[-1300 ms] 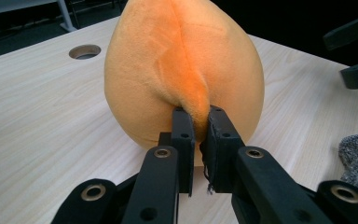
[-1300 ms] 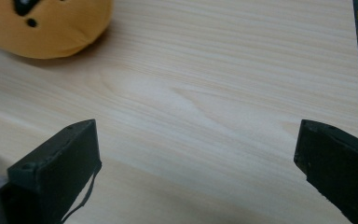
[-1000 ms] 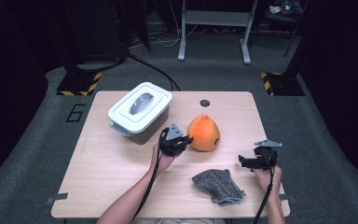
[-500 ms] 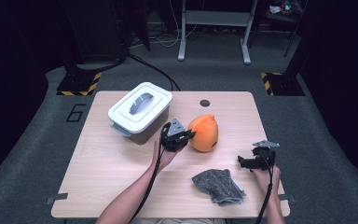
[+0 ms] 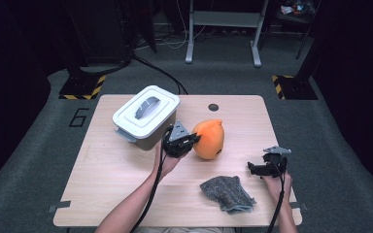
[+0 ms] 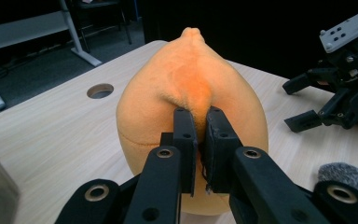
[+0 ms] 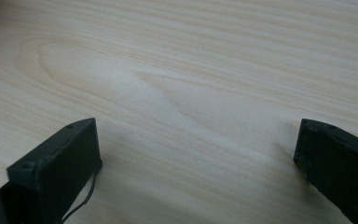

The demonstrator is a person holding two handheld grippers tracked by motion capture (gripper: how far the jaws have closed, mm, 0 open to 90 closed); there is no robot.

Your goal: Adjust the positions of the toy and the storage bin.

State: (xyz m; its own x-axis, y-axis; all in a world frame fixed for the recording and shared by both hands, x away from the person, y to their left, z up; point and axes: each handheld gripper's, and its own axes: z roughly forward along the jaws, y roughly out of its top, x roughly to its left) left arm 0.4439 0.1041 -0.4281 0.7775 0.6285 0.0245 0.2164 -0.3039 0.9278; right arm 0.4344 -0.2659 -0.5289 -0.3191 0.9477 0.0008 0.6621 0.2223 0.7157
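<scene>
An orange pear-shaped plush toy (image 5: 210, 140) stands on the wooden table (image 5: 107, 174) near its middle. My left gripper (image 5: 190, 141) reaches it from the left and is shut on a pinched fold of its fabric. In the left gripper view the two black jaws (image 6: 199, 116) nearly meet on the toy's (image 6: 158, 93) orange skin below its pointed tip. My right gripper (image 5: 253, 168) hovers low over the table at the right, open, its jaws pointing left. The right gripper view shows its fingertips (image 7: 198, 135) wide apart over bare wood.
A white lidded container (image 5: 145, 114) with a grey handle sits at the back left, just behind the left gripper. A crumpled grey cloth (image 5: 226, 193) lies near the front edge, between the two arms. A round cable hole (image 5: 213, 107) is at the table's back.
My left gripper has risen slightly, still pinching the orange plush, which is drawn up a little with it. The right gripper has stayed in place.
</scene>
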